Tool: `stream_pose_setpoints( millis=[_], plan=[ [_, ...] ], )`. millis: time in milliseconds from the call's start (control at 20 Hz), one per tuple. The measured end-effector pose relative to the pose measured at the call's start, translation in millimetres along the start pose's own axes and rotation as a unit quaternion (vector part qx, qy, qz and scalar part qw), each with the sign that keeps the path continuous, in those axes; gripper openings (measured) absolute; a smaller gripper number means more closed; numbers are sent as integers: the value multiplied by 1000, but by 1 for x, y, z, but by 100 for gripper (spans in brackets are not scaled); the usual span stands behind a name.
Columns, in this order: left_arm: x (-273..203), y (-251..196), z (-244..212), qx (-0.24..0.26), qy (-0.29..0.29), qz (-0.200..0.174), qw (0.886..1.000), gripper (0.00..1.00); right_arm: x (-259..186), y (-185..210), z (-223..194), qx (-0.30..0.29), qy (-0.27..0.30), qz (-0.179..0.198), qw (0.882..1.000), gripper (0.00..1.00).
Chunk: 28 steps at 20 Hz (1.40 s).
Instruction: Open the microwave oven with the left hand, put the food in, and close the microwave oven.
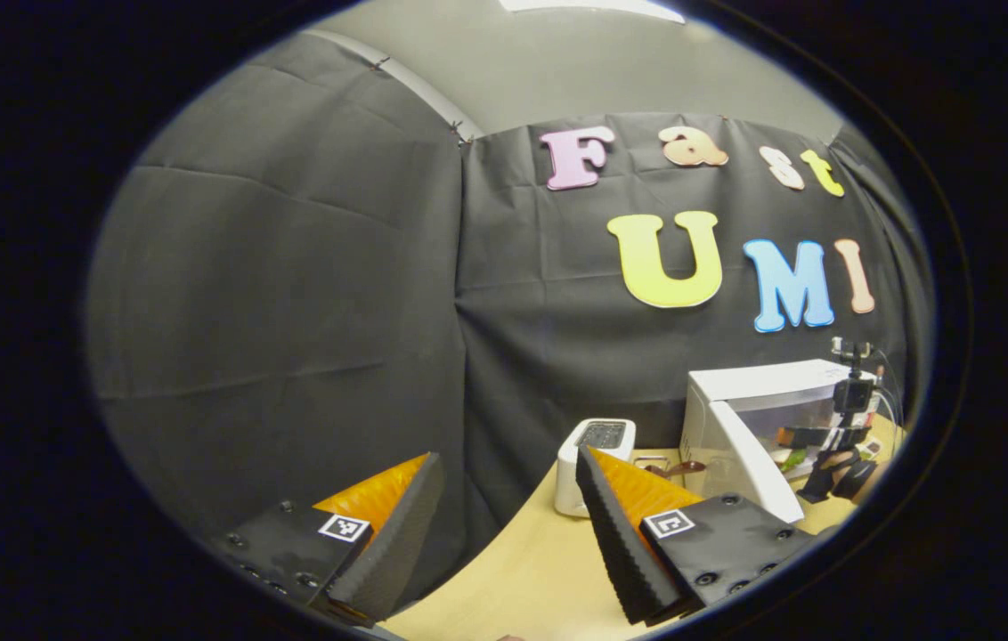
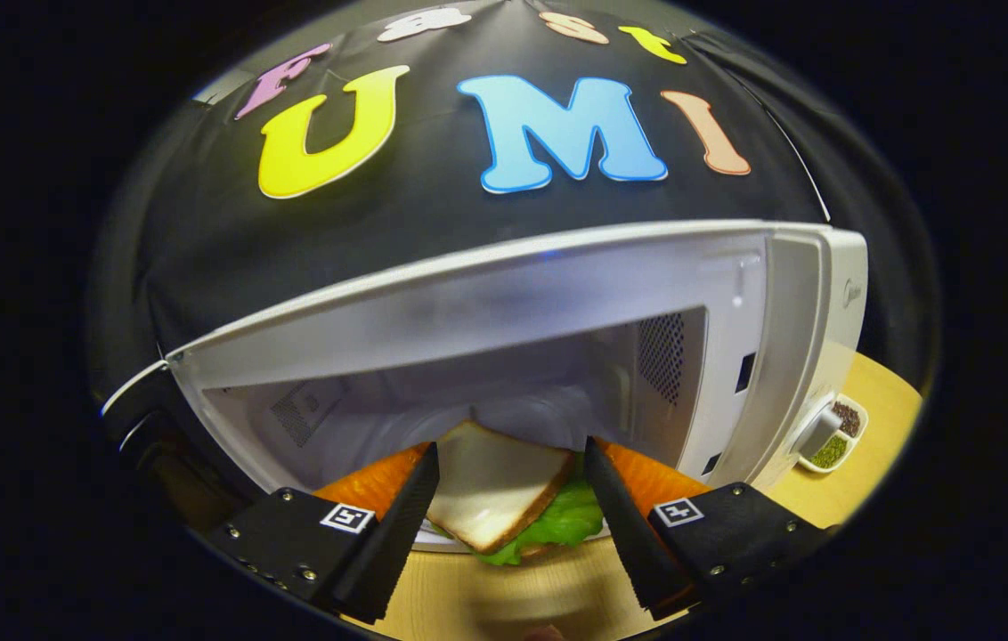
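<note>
Your sandwich (image 2: 491, 485) is soft and light: bread on top, a green leaf sticking out below. It looks easy to squash, and the layers may slide apart, so don't pinch the bread itself. It seems to sit on a white plate (image 2: 433, 534), but only a thin bit of the rim shows, so I can't be sure; if it is a plate, hold that stiff rim instead. Right now the sandwich is at the mouth of the open microwave (image 2: 735, 303), between the fingers of your right tongs (image 2: 511, 499). Those fingers are spread wide, one on each side of the bread, and I can't tell if they touch the food or the plate, so they don't look like they are pinching anything. The microwave stands on the yellow counter (image 2: 486, 596), with a small dish of spices (image 2: 835, 436) beside it. Your left tongs (image 1: 511, 516) are spread wide too, hold nothing, and hang well away from the microwave door (image 1: 749, 458), near a little white toaster (image 1: 593, 463).
</note>
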<state>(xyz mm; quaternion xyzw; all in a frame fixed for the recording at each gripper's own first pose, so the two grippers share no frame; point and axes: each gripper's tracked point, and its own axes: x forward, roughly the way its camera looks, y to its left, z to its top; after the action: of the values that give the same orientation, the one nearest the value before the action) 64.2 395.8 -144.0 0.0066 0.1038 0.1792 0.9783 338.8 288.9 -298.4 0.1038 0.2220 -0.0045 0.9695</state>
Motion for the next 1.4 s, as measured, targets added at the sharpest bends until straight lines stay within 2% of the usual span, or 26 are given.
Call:
stream_pose_setpoints(
  millis=[200, 350, 600, 800, 1050, 1150, 1350, 1400],
  plan=[
    [5, -8, -13, -7, 3, -6, 1000, 98, -52, 10, 37, -31, -29, 41, 998, 98],
    [-9, -21, -23, -7, 8, -10, 1000, 97, -102, 9, 69, -56, -58, 67, 994, 98],
    [-22, -34, -42, -9, 18, -15, 1000, 98, -188, -4, 119, -80, -129, 87, 985, 98],
    [-32, -49, -58, 5, 28, -15, 999, 97, -240, -17, 129, -80, -141, 107, 981, 98],
    [-36, -73, -85, 5, 47, -19, 999, 98, -284, -44, 132, -84, -143, 110, 980, 98],
    [-35, -83, -96, 5, 58, -23, 998, 85, -294, -56, 135, -81, -143, 106, 981, 98],
    [-31, -105, -115, 6, 76, -40, 996, 47, -310, -75, 142, -81, -148, 96, 981, 98],
    [-32, -111, -117, 5, 82, -43, 996, 44, -312, -77, 145, -82, -150, 95, 981, 98]
  ],
)
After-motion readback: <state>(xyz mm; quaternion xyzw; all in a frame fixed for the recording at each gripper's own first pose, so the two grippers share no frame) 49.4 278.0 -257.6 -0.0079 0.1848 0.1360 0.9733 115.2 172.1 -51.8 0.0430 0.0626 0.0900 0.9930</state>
